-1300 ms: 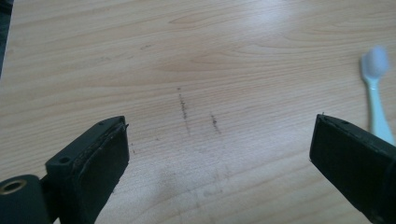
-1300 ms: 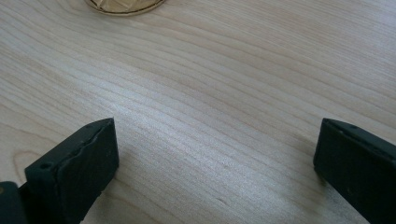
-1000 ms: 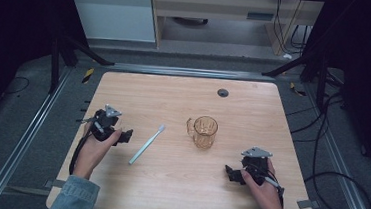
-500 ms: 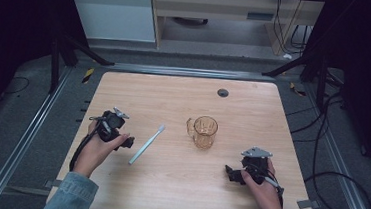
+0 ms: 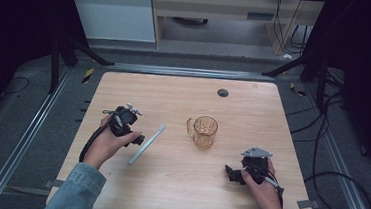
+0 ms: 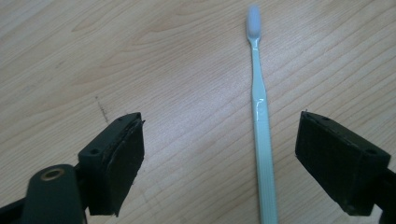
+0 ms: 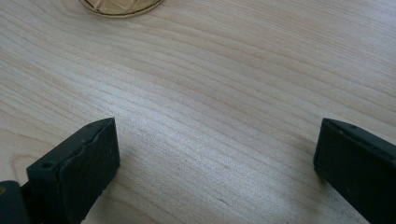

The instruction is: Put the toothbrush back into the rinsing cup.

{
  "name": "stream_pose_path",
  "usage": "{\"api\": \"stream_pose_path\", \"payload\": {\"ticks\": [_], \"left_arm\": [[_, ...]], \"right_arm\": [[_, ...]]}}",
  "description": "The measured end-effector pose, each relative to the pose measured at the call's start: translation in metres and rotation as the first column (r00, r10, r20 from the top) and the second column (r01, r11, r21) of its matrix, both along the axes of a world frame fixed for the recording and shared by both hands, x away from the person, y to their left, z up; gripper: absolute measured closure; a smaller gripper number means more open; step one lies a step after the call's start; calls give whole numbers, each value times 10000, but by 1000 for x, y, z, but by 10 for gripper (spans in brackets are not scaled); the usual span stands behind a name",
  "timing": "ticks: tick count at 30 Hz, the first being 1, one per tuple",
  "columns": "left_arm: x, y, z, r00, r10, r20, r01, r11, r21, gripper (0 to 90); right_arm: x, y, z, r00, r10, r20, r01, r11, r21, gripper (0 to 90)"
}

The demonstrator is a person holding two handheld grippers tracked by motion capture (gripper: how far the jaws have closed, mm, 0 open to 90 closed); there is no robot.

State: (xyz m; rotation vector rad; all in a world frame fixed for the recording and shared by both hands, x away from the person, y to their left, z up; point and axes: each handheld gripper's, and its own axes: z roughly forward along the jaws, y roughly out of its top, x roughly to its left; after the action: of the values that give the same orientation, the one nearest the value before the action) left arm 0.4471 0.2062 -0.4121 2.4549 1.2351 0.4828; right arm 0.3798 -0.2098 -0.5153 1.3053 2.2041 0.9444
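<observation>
A pale green toothbrush (image 5: 146,145) (image 6: 261,121) lies flat on the wooden table (image 5: 166,193), bristle end pointing away from me. My left gripper (image 5: 139,140) (image 6: 219,163) hovers just beside its handle, jaws open, and the handle lies between them nearer the right jaw. An amber glass mug (image 5: 204,131) stands upright mid-table; its base (image 7: 119,7) peeks in at the top of the right gripper view. My right gripper (image 5: 230,174) (image 7: 217,163) rests low near the table's front right, open over bare wood.
A dark round grommet (image 5: 222,93) sits in the tabletop near the far edge. Cables (image 5: 336,196) trail on the floor to the right of the table. Metal rails (image 5: 25,137) run along the table's sides.
My left gripper has moved rightward toward the toothbrush and now straddles its handle. The right gripper, the mug and the toothbrush have stayed where they were.
</observation>
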Motion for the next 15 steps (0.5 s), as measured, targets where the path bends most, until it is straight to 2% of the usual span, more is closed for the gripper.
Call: {"api": "stream_pose_path", "payload": {"ticks": [6,9,11,14,15], "left_arm": [[5,-11,-1,9994,-196,-274,197,9998,37,197],[8,-15,-2,9983,-339,-481,340,9994,15,261],[11,-18,-5,9965,-406,-733,411,9991,51,277],[18,-23,-14,9922,-490,-1150,546,9975,459,343],[20,-23,-15,9905,-482,-1285,543,9975,444,351]], "right_arm": [[0,0,0,10000,20,-26,-20,10000,4,5],[1,-1,0,10000,83,35,-83,9999,-69,4],[1,-1,0,10000,76,5,-76,10000,-57,4],[1,-1,0,10000,75,15,-75,10000,-63,4],[1,-1,0,10000,75,13,-75,10000,-63,4]]}}
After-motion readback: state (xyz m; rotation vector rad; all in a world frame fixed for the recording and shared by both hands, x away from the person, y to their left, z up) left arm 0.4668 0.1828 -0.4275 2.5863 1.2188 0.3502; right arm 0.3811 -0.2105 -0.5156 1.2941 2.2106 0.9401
